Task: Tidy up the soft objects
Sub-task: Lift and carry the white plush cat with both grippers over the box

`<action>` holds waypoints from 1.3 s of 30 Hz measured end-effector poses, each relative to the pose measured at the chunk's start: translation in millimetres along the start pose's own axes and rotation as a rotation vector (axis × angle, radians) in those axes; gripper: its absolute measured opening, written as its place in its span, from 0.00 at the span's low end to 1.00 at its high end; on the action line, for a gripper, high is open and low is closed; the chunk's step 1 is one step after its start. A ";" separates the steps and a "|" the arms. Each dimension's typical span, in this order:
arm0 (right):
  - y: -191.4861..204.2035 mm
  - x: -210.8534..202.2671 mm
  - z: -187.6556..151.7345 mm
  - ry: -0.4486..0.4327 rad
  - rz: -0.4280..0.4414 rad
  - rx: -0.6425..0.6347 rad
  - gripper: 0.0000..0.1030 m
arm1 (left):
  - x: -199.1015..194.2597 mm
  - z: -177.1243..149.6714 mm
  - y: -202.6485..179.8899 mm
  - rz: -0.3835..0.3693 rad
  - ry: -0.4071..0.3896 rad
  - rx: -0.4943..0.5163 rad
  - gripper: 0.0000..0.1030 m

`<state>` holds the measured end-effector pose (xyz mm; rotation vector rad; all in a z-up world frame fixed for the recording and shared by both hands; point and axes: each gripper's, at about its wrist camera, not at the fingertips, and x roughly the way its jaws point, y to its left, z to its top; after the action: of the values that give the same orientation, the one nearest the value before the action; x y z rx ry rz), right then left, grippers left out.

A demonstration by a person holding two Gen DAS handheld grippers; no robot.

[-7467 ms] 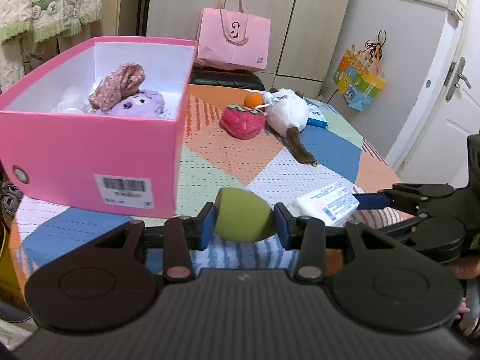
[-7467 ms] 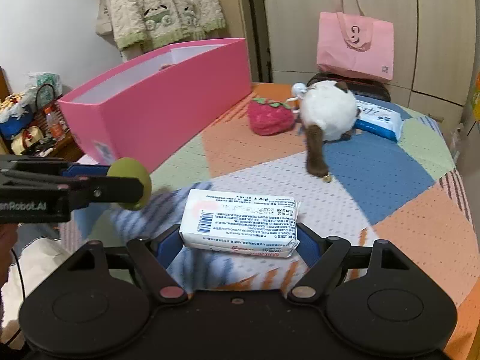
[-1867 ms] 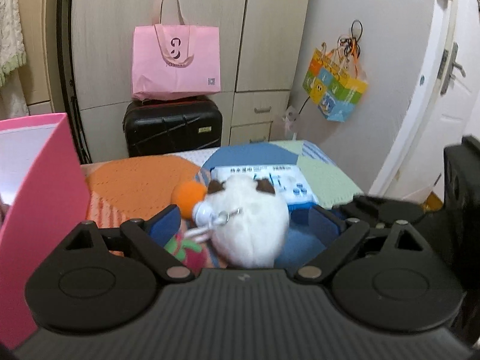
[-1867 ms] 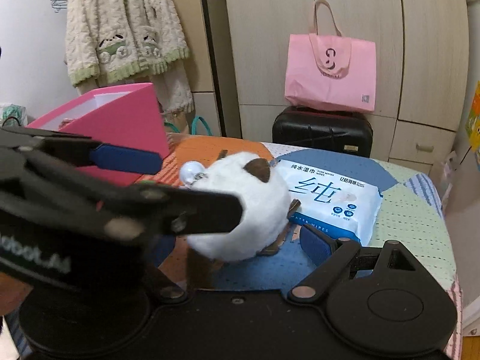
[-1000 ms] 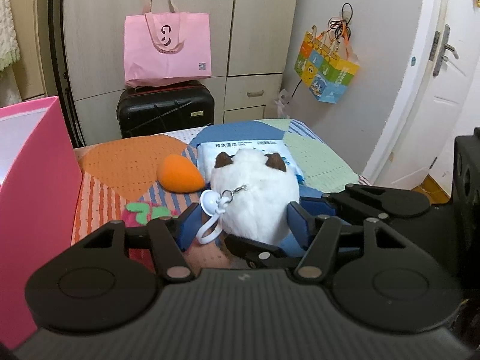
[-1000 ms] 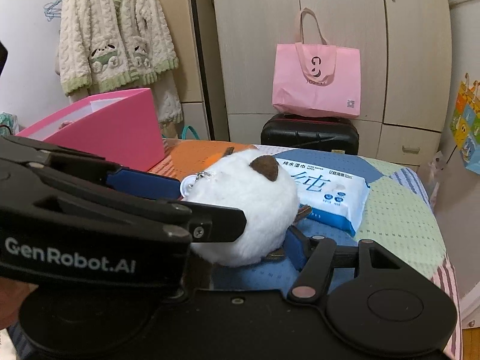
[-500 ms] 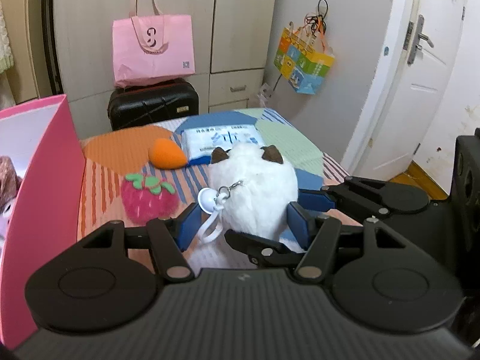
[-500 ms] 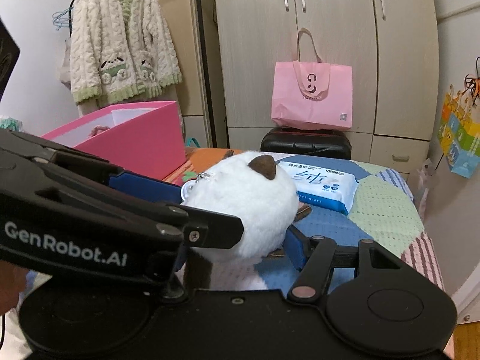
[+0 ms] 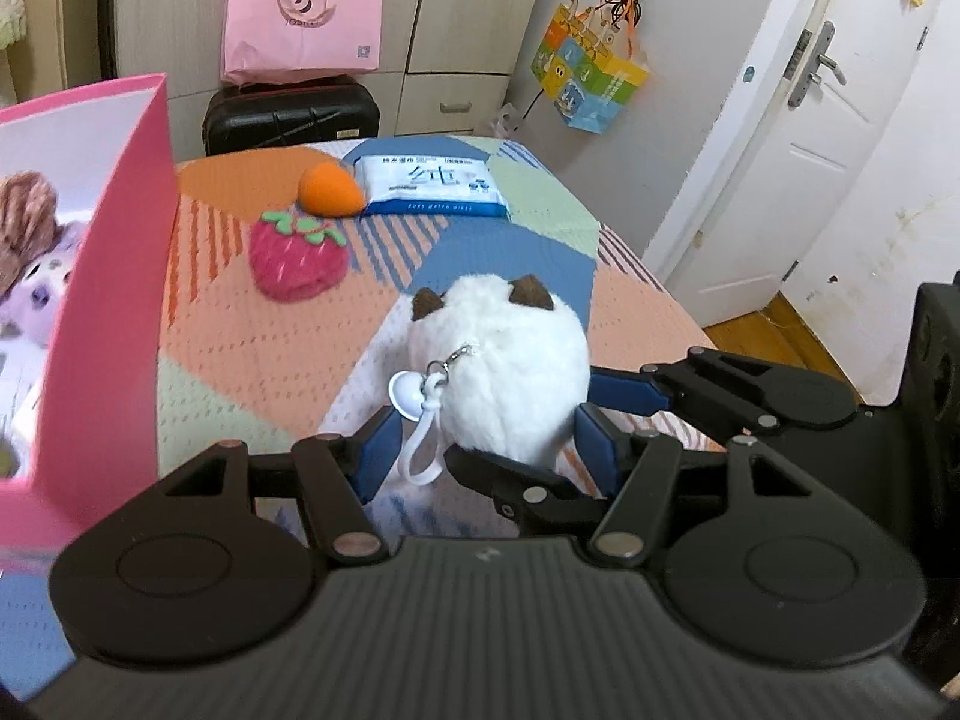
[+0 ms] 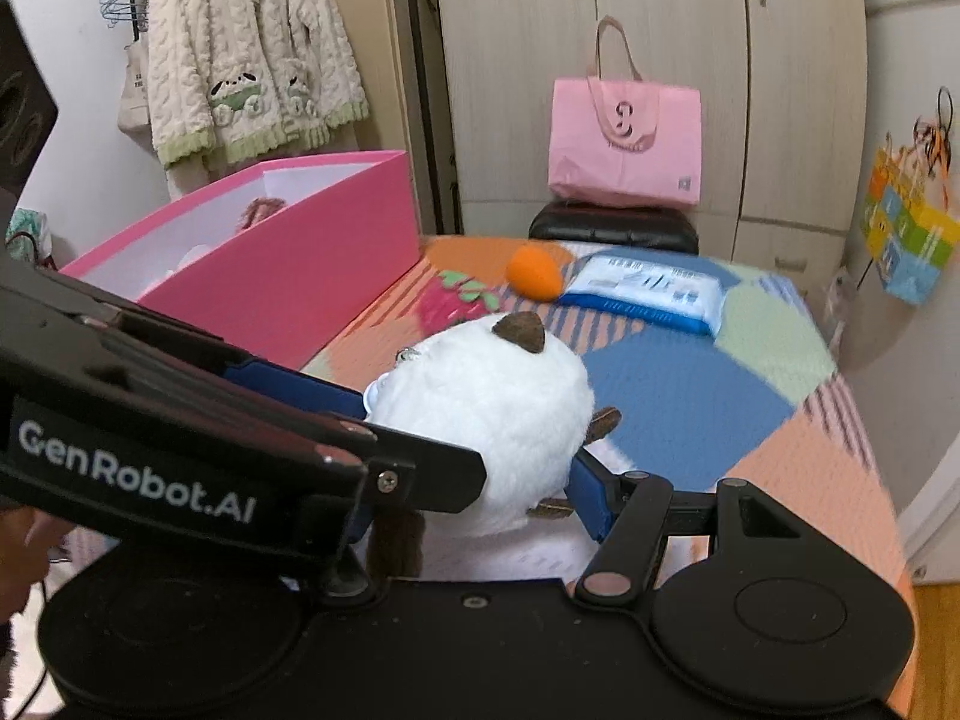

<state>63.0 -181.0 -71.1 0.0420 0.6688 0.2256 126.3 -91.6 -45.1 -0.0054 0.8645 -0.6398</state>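
Observation:
Both grippers hold one white plush cat (image 9: 498,372) with brown ears and a white keyring clip, lifted above the patchwork table cover (image 9: 252,354). My left gripper (image 9: 486,441) is shut on its lower body, blue pads pressing from left and right. My right gripper (image 10: 480,498) is shut on the same plush cat (image 10: 492,408); its left pad is hidden behind the left gripper (image 10: 420,441), which crosses in from the left. The pink box (image 9: 120,300) stands to the left with a brown plush (image 9: 30,222) and a purple plush (image 9: 36,300) inside.
On the cover beyond the cat lie a red strawberry plush (image 9: 297,261), an orange plush (image 9: 330,189) and a blue-white wipes pack (image 9: 432,186). A black suitcase (image 9: 288,114) with a pink bag (image 9: 303,9) stands behind the table. A white door (image 9: 798,120) is at right.
Both grippers, still holding the cat, have pulled back from the table's far end and risen a little. The strawberry, orange plush and wipes now lie farther ahead; more of the pink box shows.

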 end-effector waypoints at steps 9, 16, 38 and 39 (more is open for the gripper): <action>34.0 -21.3 -12.5 0.037 0.046 0.028 0.66 | -40.0 -26.1 10.1 -0.001 0.006 0.003 0.60; 67.5 -31.2 -20.6 0.046 0.097 -0.001 0.66 | -71.0 -46.7 18.2 0.037 0.018 0.009 0.61; 157.9 -69.2 26.9 -0.012 0.275 -0.172 0.67 | -196.9 -54.1 50.4 0.117 -0.038 -0.016 0.62; 159.9 -69.6 30.3 -0.019 0.277 -0.177 0.67 | -199.6 -52.4 52.3 0.118 -0.047 -0.018 0.62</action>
<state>-2.2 -39.5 12.8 -0.0334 0.6214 0.5497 21.6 68.7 47.7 0.0146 0.8187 -0.5192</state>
